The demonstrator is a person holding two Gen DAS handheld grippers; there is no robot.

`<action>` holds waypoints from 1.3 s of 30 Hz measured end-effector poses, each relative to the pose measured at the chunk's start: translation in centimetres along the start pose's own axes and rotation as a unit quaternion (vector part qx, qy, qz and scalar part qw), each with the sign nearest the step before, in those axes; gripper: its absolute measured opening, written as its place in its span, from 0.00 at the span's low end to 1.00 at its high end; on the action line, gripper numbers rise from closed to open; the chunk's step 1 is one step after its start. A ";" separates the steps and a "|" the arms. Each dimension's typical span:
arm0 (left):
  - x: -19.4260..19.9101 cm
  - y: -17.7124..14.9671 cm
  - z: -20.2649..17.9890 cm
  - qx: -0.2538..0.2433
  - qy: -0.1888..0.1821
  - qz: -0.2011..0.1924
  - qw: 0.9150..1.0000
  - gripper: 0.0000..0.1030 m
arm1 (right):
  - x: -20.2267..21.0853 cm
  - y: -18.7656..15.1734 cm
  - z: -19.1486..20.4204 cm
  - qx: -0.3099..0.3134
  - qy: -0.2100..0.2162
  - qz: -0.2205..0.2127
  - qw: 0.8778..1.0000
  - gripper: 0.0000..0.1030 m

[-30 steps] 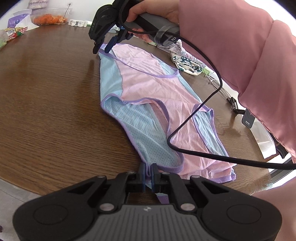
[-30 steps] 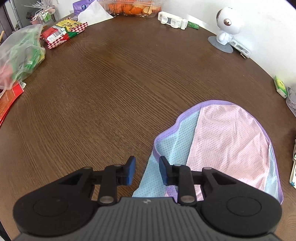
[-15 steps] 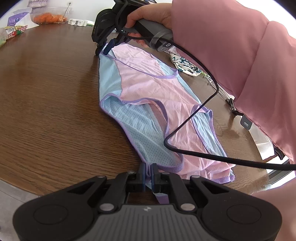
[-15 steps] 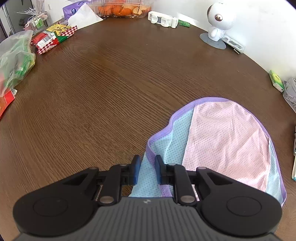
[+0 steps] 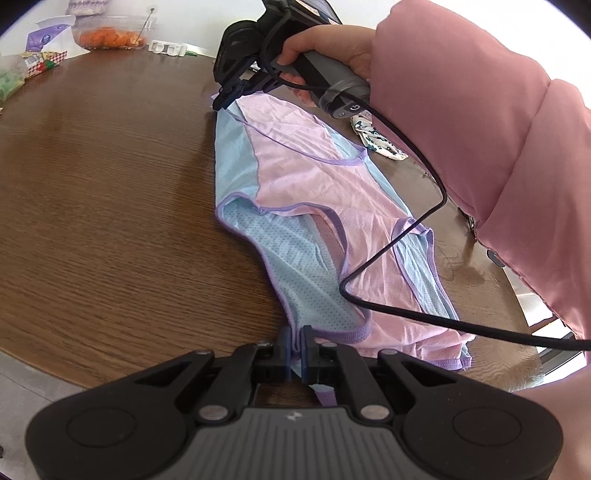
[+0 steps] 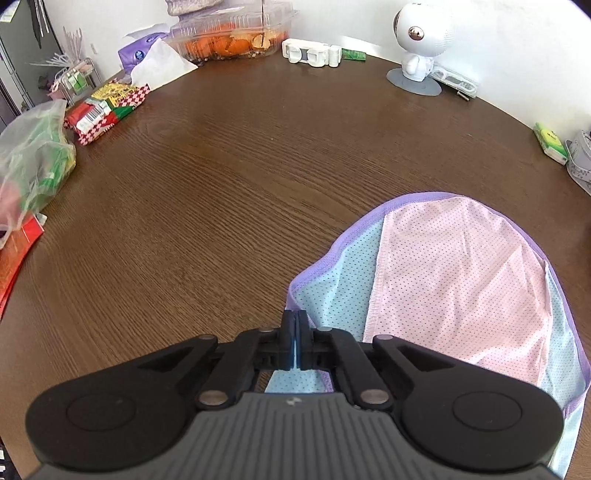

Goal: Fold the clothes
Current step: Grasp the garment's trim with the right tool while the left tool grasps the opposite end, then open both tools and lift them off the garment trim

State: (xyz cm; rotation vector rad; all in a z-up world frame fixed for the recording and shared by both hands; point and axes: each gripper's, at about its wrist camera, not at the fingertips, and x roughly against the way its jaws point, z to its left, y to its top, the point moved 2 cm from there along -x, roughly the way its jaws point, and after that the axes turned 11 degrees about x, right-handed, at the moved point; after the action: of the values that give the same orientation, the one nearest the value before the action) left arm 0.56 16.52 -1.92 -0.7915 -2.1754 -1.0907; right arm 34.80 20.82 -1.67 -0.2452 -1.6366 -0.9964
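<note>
A pink and light-blue mesh tank top [image 5: 325, 206] with purple trim lies stretched flat on the brown wooden table [image 5: 103, 192]. My left gripper [image 5: 295, 339] is shut on its near blue shoulder strap at the table's front edge. My right gripper [image 5: 231, 96], held by a hand in a pink sleeve, is shut on the far blue corner of the hem. In the right wrist view the right gripper [image 6: 294, 325] pinches blue fabric, and the top [image 6: 458, 280] spreads to its right.
A black cable [image 5: 399, 206] trails across the top. A patterned cloth [image 5: 376, 138] lies beyond it. Snack packets [image 6: 107, 110], a plastic bag [image 6: 33, 162], a clear food box [image 6: 229, 33], a white robot figure [image 6: 421, 40] and small items line the table's far edge.
My right gripper has closed from open onto the blue hem corner. My left gripper has stayed shut on the strap and the top has pulled slightly straighter.
</note>
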 end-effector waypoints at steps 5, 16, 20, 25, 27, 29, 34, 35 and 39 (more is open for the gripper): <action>0.9 0.5 -2.6 -0.052 0.013 -0.022 0.998 0.03 | 3.0 0.0 -2.8 -0.045 0.064 -0.045 0.996 0.00; -3.0 -0.7 -11.4 -0.249 0.013 0.049 0.967 0.03 | 5.4 -5.0 -13.7 -0.136 0.085 -0.075 0.984 0.00; -4.9 -1.6 -12.1 -0.252 0.012 0.078 0.964 0.03 | 4.0 -7.3 -15.2 -0.152 0.099 -0.074 0.981 0.00; -5.7 -1.5 -12.3 -0.248 0.013 0.087 0.965 0.03 | 3.5 -7.9 -15.5 -0.148 0.105 -0.077 0.980 0.00; -5.9 -1.5 -12.4 -0.247 0.014 0.090 0.965 0.04 | 3.3 -8.1 -15.5 -0.145 0.104 -0.077 0.981 0.00; -5.9 -1.6 -12.5 -0.246 0.013 0.092 0.965 0.04 | 3.1 -8.3 -15.4 -0.144 0.103 -0.075 0.981 0.00; -6.4 -1.6 -12.7 -0.241 0.010 0.094 0.966 0.06 | 2.7 -8.9 -15.4 -0.144 0.096 -0.075 0.982 0.01; -6.5 -1.5 -12.8 -0.238 0.009 0.093 0.967 0.06 | 2.5 -9.0 -15.4 -0.144 0.096 -0.076 0.982 0.01; -6.7 -1.5 -12.8 -0.229 0.005 0.094 0.969 0.07 | 2.4 -9.1 -15.2 -0.140 0.096 -0.085 0.982 0.01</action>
State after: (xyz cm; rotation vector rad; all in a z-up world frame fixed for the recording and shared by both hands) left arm 6.77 3.41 -0.94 -1.1616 -1.8110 -1.5125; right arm 38.97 3.63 -4.00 -0.1931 -1.3569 -1.3415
